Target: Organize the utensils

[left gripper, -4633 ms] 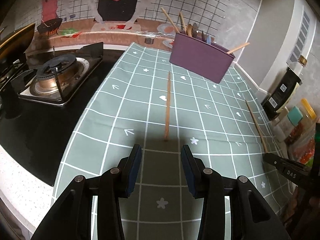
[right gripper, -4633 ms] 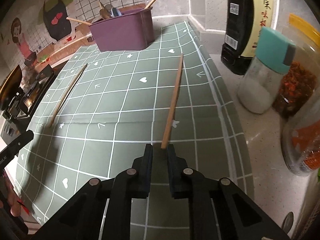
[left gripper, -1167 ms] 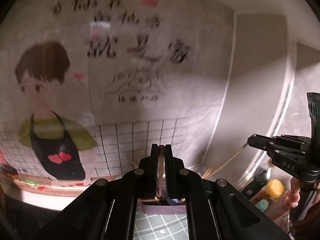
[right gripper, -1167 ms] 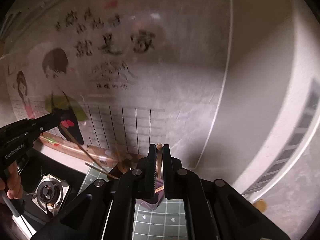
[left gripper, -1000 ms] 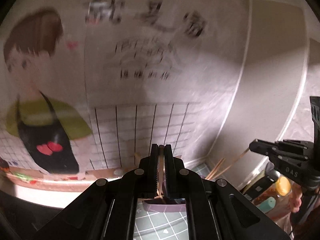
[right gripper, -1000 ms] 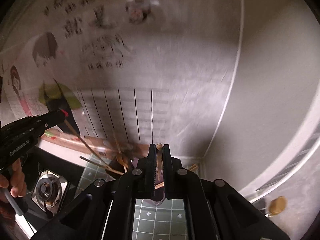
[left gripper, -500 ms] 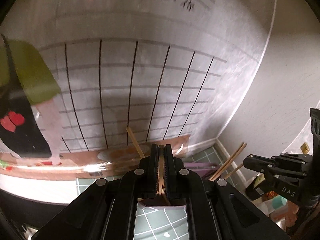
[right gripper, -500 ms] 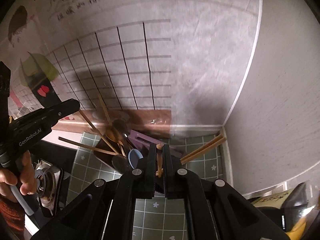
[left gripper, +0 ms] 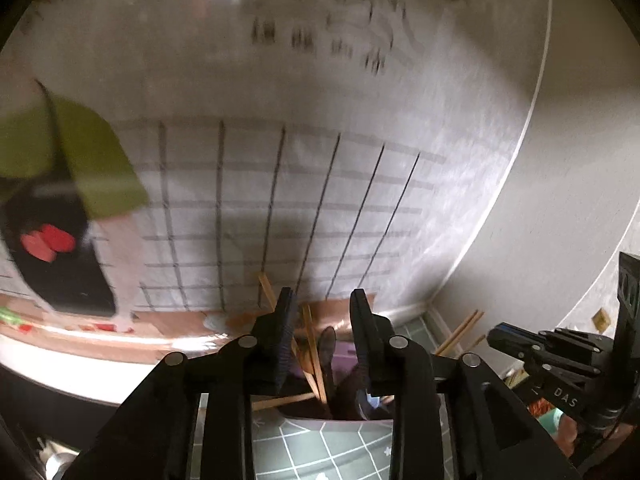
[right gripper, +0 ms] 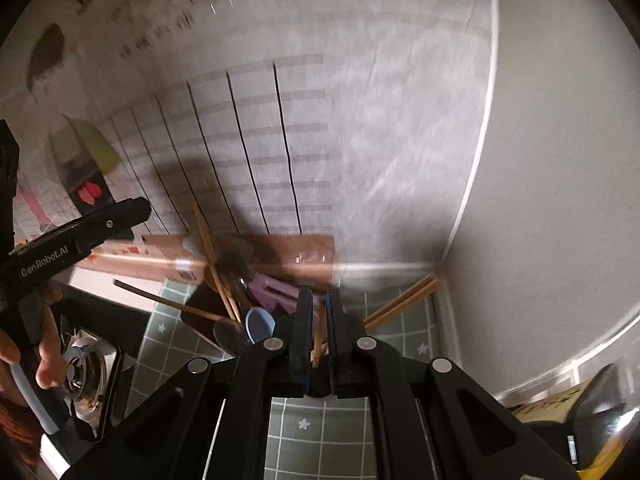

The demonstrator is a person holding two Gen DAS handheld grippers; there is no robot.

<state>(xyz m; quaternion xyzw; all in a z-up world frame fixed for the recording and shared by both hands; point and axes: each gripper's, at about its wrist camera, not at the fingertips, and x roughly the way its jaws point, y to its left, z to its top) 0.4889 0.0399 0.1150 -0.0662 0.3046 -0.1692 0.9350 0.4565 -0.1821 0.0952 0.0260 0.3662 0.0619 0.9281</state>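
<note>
The purple utensil holder (right gripper: 272,288) stands on the green checked cloth against the wall, with several chopsticks and a blue spoon (right gripper: 260,324) in it. My left gripper (left gripper: 322,300) hovers just above the holder (left gripper: 340,356). Its jaws are opening, and a wooden chopstick (left gripper: 310,340) stands loose between them, its lower end in the holder. My right gripper (right gripper: 320,298) is over the holder's right end. Its jaws are opening by a crack, and a chopstick (right gripper: 319,332) slips down between the pads.
The wall with its cartoon poster rises right behind the holder. Two chopsticks (right gripper: 404,300) lean out over the holder's right end. A gas stove (right gripper: 80,364) sits left of the cloth (right gripper: 320,432). A dark bottle (right gripper: 592,400) stands at the right. A hand (right gripper: 44,344) holds the left gripper (right gripper: 138,210).
Both grippers have come down closer to the holder. The left jaws have spread wide off their chopstick. The right jaws have parted slightly and their chopstick sits lower.
</note>
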